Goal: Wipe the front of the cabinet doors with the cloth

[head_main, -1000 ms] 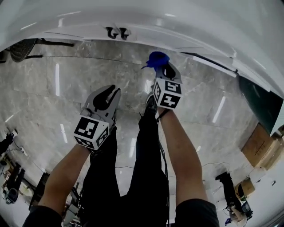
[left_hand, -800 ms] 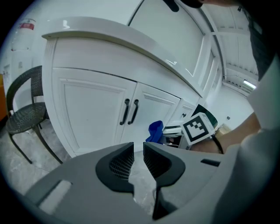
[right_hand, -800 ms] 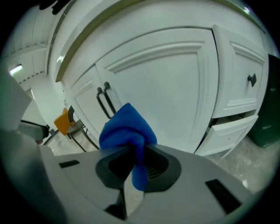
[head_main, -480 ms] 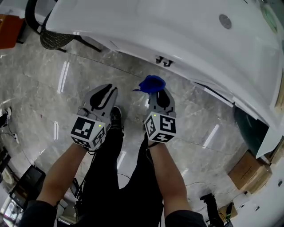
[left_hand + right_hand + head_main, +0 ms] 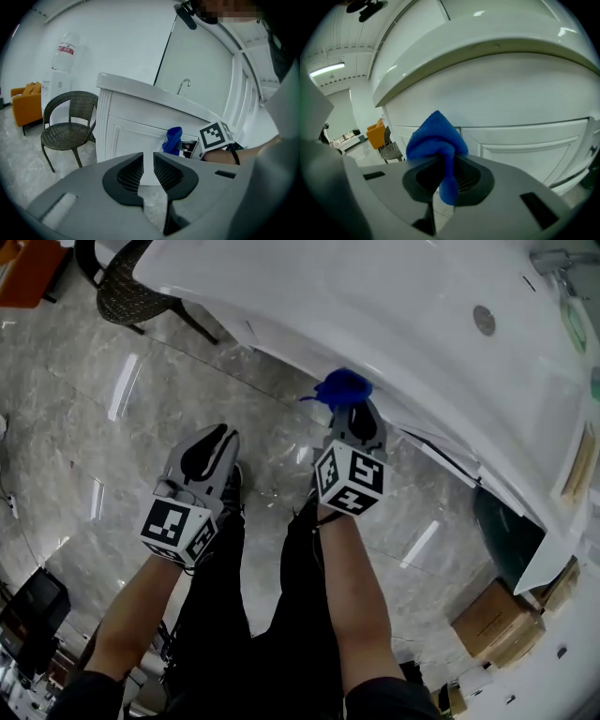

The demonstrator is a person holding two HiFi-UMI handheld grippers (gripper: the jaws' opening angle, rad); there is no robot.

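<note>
Chair (image 5: 131, 292): a dark woven chair at the far left, standing on the floor just beside the left end of the cabinet.
Sofa (image 5: 28, 101): orange, further left than the chair in the left gripper view.
Floor (image 5: 84, 427): grey polished stone with streaks of reflected light.
Left gripper (image 5: 217, 439): held over the floor, left of the person's dark-trousered legs and well apart from the cloth. In its own view (image 5: 148, 161) the two dark pads stand a narrow slit apart with nothing between them, and they point at the cabinet front.
Cloth (image 5: 343, 388): blue and bunched, sticking up from the tip of the right gripper. It sits right at the cabinet's front face, under the overhanging top. In the right gripper view (image 5: 436, 136) it bulges above the jaws and a strip hangs down between them. Whether it touches the door cannot be told.
Right gripper (image 5: 356, 418): its jaws are pressed onto the cloth, pinching it (image 5: 445, 173). It is raised further forward than the left one, its marker cube facing up.
Cabinet (image 5: 394, 324): white, with a broad smooth top.
Doors (image 5: 525, 145): panelled fronts fill the right gripper view just behind the cloth.
Faucet (image 5: 183, 84): a curved metal spout on the cabinet top.
Boxes (image 5: 492, 620): brown cardboard on the floor at the lower right.
</note>
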